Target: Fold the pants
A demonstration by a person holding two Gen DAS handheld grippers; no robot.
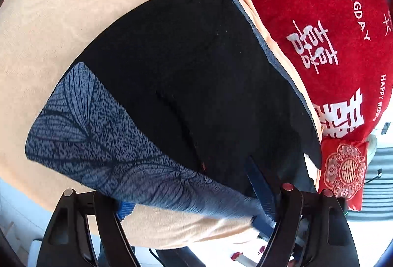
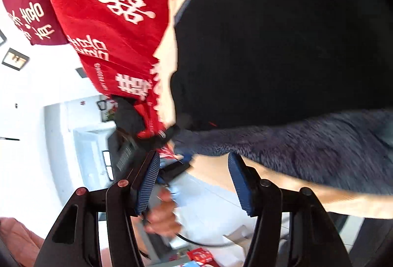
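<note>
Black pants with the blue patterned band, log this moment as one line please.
item: black pants with blue patterned band | lying: flat on peach cover | left hand-held gripper: at band edge | right hand-held gripper: open, band edge | fold: not begun

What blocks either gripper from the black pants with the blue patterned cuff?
Nothing visible. The black pants lie flat on the peach cover; the left gripper straddles the blue patterned cuff, and the right gripper is at the edge.
</note>
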